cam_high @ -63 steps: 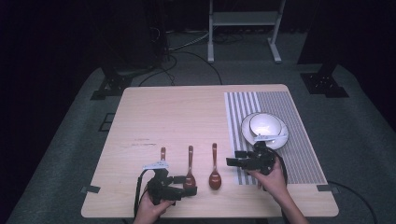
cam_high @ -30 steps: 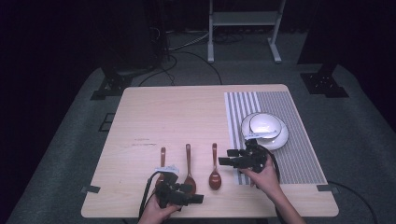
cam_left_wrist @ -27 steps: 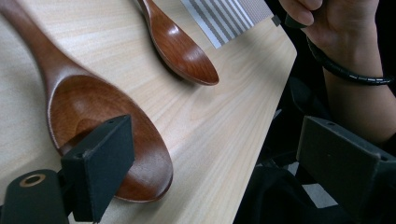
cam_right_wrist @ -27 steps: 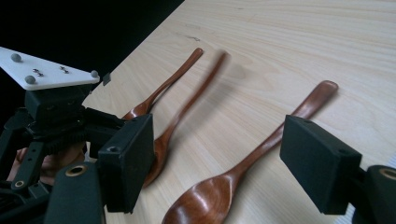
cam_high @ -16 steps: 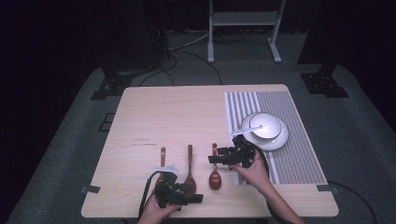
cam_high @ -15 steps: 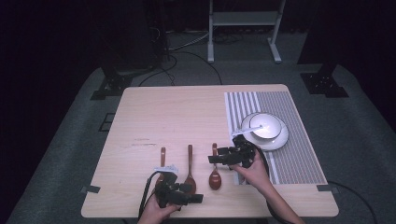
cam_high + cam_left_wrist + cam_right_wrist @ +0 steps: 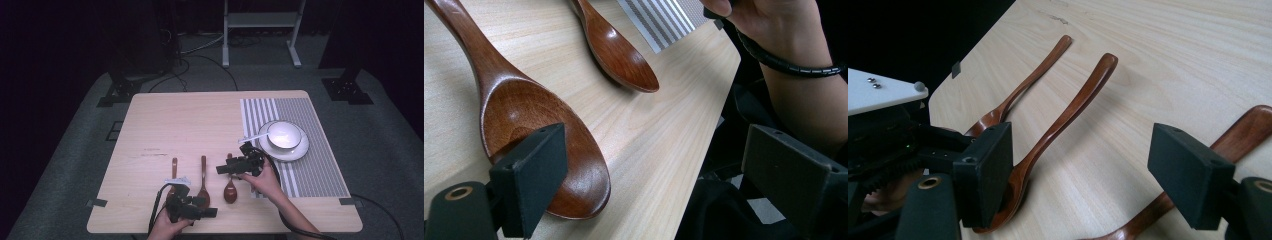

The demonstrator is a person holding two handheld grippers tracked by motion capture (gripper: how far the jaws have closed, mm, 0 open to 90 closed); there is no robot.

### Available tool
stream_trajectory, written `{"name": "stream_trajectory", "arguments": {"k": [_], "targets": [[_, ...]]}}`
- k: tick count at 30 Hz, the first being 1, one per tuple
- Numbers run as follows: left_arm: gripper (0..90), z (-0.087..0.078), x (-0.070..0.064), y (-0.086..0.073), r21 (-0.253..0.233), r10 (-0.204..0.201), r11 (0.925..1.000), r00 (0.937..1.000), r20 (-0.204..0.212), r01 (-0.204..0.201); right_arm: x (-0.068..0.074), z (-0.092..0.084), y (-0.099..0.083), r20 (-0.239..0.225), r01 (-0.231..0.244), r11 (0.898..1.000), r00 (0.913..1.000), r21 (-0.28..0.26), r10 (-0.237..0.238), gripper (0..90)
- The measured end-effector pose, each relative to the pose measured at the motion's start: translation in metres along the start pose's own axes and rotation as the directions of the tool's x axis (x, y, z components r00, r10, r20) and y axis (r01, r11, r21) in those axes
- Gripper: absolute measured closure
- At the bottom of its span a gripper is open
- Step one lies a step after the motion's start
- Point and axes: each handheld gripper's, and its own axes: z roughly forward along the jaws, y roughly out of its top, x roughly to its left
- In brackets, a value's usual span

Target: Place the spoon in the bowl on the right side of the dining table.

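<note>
Dark wooden spoons, three, lie near the pale wood table's (image 7: 200,120) front edge, handles pointing away. Left gripper (image 7: 192,210) and right gripper (image 7: 235,167) hover low, jaws apart, empty.

Three wooden spoons (image 7: 203,176) side by side on the table (image 7: 190,120) left of the placemat (image 7: 310,150), handles pointing away from the near edge, bowl (image 7: 283,134) on a plate (image 7: 300,150) on the placemat, white utensil (image 7: 248,139) at the plate's left rim.
</note>
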Motion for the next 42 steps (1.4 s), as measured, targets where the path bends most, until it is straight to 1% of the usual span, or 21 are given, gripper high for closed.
{"name": "stream_trajectory", "arguments": {"k": [10, 14, 25, 29, 33, 35, 41, 42], "targets": [[10.1, 0.0, 0.0, 0.0, -0.001, 0.0, 1.0, 1.0, 0.0, 0.0, -0.005, 0.008, 0.008, 0.002, -0.013, 1.0, 0.9999, 0.016, 0.012, 25.1], [10.1, 0.0, -0.001, 0.0, 0.001, 0.002, 1.0, 1.0, -0.004, -0.002, -0.005, 0.011, 0.011, -0.007, -0.02, 1.0, 0.9998, 0.017, 0.02, 25.1], [10.1, 0.0, 0.0, 0.0, -0.001, 0.001, 1.0, 1.0, -0.002, -0.001, -0.004, 0.023, 0.018, 0.002, -0.027, 0.999, 0.9996, 0.046, 0.027, 25.1], [10.1, 0.0, 0.0, 0.0, 0.0, 0.003, 1.0, 1.0, -0.003, -0.003, -0.005, 0.031, 0.022, 0.009, -0.025, 0.998, 0.9997, 0.064, 0.025, 25.1], [10.1, 0.0, 0.0, 0.0, 0.003, 0.002, 1.0, 1.0, -0.002, -0.002, -0.005, 0.037, 0.024, 0.006, -0.024, 0.997, 0.9997, 0.07, 0.023, 25.2], [10.1, 0.0, 0.0, 0.0, 0.003, 0.002, 1.0, 1.0, -0.001, -0.002, -0.004, 0.043, 0.027, 0.01, -0.027, 0.996, 0.9996, 0.086, 0.026, 25.9], [10.1, 0.0, 0.0, 0.0, 0.003, 0.002, 1.0, 1.0, -0.001, -0.002, -0.003, 0.053, 0.03, 0.008, -0.026, 0.995, 0.9996, 0.098, 0.026, 27.4], [10.0, 0.0, 0.0, 0.0, 0.005, 0.003, 1.0, 1.0, -0.002, -0.003, -0.004, 0.056, 0.03, 0.011, -0.027, 0.994, 0.9996, 0.103, 0.026, 28.8]]}}
